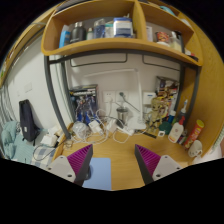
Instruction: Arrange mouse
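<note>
Hovering over the wooden desk (120,165), the gripper (113,160) had its fingers wide apart — nothing between them but a blue sheet (102,172). The mouse (83,129) lay beyond them, near cables — shelf (110,46) above.

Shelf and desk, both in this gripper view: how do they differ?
The shelf sits high against the wall; the desk lies below it. The shelf is crowded with boxes and split by an upright divider; the desk has clutter only along its back, with bare wood nearer the gripper, whose jaws stand open with a flat blue-grey sheet on the desk between them. Both are light wood.
</note>
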